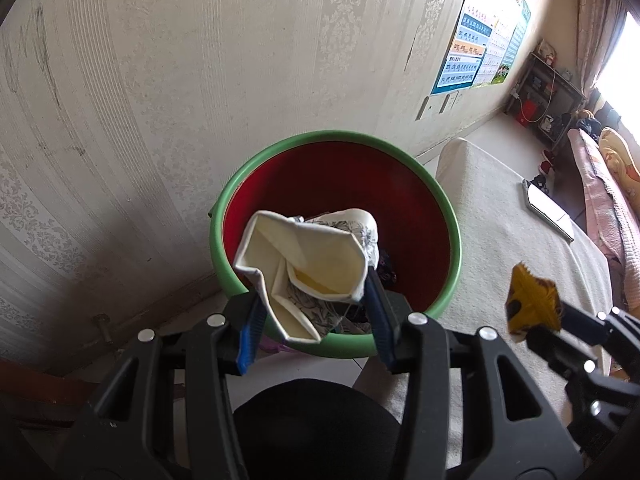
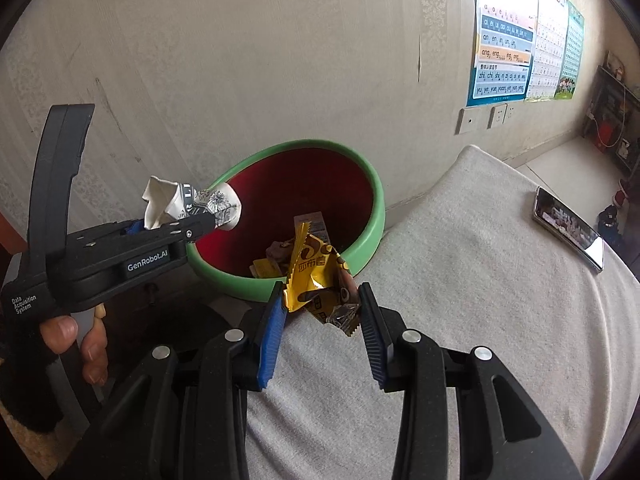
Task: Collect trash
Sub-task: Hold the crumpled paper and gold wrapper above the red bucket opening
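Note:
A round bin with a green rim (image 1: 448, 204) (image 2: 372, 184) and a dark red inside stands on the floor against the wall. My left gripper (image 1: 316, 292) (image 2: 208, 216) is shut on a crushed white paper cup (image 1: 308, 264) (image 2: 188, 202), held over the bin's near edge. My right gripper (image 2: 322, 300) is shut on a crumpled yellow snack wrapper (image 2: 316, 280) (image 1: 532, 300), just short of the bin's rim, above the edge of the grey-covered surface (image 2: 460, 280). Several wrappers (image 2: 280, 256) lie inside the bin.
A phone (image 2: 568, 228) (image 1: 548, 210) lies on the grey cover to the right. The patterned wall (image 1: 200, 80) runs close behind the bin, with posters (image 2: 504, 48) and sockets (image 2: 484, 118). A hand (image 2: 80, 336) holds the left gripper's handle. Shelves stand far right.

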{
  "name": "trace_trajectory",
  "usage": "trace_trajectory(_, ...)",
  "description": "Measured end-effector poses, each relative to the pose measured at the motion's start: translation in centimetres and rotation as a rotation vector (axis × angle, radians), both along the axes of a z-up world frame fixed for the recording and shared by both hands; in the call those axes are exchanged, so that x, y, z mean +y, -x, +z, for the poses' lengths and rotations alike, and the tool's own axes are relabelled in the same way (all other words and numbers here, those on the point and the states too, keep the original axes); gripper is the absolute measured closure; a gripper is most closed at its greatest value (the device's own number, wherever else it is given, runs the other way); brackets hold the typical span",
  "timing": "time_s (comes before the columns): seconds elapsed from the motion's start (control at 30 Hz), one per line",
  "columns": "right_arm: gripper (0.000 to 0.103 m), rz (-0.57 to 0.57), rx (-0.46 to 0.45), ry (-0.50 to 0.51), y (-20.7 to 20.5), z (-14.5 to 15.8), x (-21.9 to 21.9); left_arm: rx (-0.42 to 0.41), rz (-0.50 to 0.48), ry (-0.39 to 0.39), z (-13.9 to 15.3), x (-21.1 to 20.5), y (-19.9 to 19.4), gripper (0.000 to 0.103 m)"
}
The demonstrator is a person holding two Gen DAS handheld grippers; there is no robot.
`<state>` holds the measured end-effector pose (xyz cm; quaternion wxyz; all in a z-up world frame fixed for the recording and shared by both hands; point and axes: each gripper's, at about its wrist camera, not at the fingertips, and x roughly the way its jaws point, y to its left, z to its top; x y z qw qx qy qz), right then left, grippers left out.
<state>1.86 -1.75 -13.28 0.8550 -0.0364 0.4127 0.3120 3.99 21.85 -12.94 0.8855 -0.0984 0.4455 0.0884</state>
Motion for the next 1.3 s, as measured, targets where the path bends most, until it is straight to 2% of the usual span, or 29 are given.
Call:
trace_trajectory(0.6, 0.067, -0.009, -0.057, 0.017, -2.1, 1.6, 0.4, -0.01, -0.02, -0.02, 0.2, -0.1, -1.7, 0.059)
trace_trajectory(1.3, 0.067, 0.019, -0.058, 0.054, -3.1, 1.0, 2.1, 0.029, -0.025, -0.033, -0.9, 0.7, -3.3, 0.059)
